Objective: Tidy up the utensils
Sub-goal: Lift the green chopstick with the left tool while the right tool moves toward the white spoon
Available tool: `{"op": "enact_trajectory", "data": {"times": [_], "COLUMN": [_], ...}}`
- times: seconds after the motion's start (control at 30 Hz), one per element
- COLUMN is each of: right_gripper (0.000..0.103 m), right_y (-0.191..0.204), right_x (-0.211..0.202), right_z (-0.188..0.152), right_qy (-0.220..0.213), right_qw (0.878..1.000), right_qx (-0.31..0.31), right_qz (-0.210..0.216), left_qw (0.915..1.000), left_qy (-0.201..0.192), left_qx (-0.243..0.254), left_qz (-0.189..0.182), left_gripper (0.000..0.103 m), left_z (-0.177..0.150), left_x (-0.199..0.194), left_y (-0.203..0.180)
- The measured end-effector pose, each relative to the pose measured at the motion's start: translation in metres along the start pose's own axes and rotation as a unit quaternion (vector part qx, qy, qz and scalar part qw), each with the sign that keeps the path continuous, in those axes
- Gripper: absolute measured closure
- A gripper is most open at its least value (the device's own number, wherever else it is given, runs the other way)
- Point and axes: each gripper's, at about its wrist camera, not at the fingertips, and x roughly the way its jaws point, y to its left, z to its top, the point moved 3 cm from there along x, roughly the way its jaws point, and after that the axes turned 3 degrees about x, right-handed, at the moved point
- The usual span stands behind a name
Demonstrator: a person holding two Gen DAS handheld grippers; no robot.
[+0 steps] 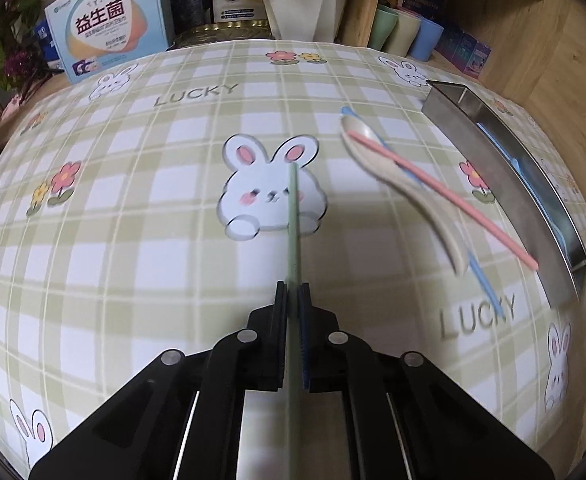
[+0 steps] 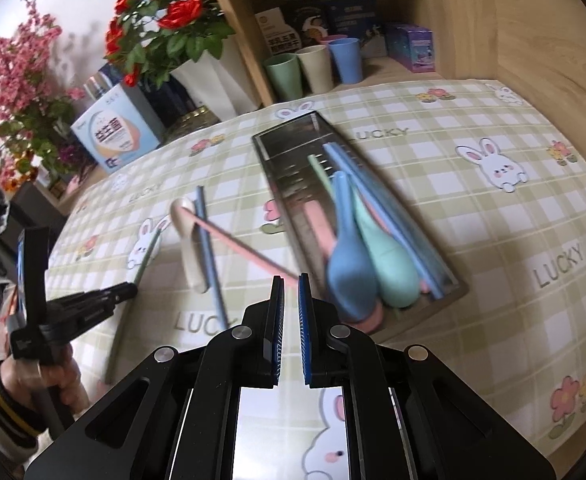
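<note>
My left gripper (image 1: 293, 288) is shut on a green chopstick (image 1: 293, 216), which sticks out ahead over the checked tablecloth. The right wrist view shows this gripper (image 2: 127, 290) at the left, with the green chopstick (image 2: 147, 252) in it. On the cloth lie a cream spoon (image 1: 393, 176), a pink chopstick (image 1: 453, 204) and a blue chopstick (image 1: 485, 280), crossed over one another. A metal tray (image 2: 285, 152) holds a blue spoon (image 2: 347, 256), a green spoon (image 2: 389, 268), a pink spoon (image 2: 317, 216) and blue chopsticks (image 2: 381, 204). My right gripper (image 2: 291, 280) is shut with nothing in it, just short of the tray's near end.
Three pastel cups (image 2: 313, 68) stand in a wooden shelf behind the table. A white flower pot (image 2: 213, 76) and a blue-white box (image 2: 121, 136) sit at the back left. A person's hand (image 2: 33, 380) holds the left gripper. A wooden wall (image 1: 553, 60) borders the table behind the tray.
</note>
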Motion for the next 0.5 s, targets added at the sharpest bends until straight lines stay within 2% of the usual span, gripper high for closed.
{"op": "enact_trajectory", "data": {"times": [0.1, 0.33, 0.43, 0.5], "right_gripper": [0.095, 0.095, 0.095, 0.095], "right_y": [0.012, 0.041, 0.051, 0.054], "right_x": [0.005, 0.019, 0.027, 0.031], "right_z": [-0.002, -0.005, -0.006, -0.007], "right_qy": [0.005, 0.016, 0.023, 0.026], "right_qw": [1.000, 0.998, 0.996, 0.996], "right_qx": [-0.018, -0.066, -0.081, -0.081], "right_qz": [0.004, 0.004, 0.000, -0.006], "left_qw": [1.0000, 0.9978, 0.9960, 0.9961], "left_qy": [-0.004, -0.017, -0.024, -0.030], "left_qx": [-0.006, -0.063, -0.079, -0.075], "left_qz": [-0.004, -0.012, -0.035, -0.037], "left_gripper": [0.097, 0.097, 0.096, 0.096], "left_z": [-0.011, -0.023, -0.026, -0.028], "left_x": [-0.007, -0.016, -0.018, -0.018], "left_y": [0.012, 0.055, 0.066, 0.066]}}
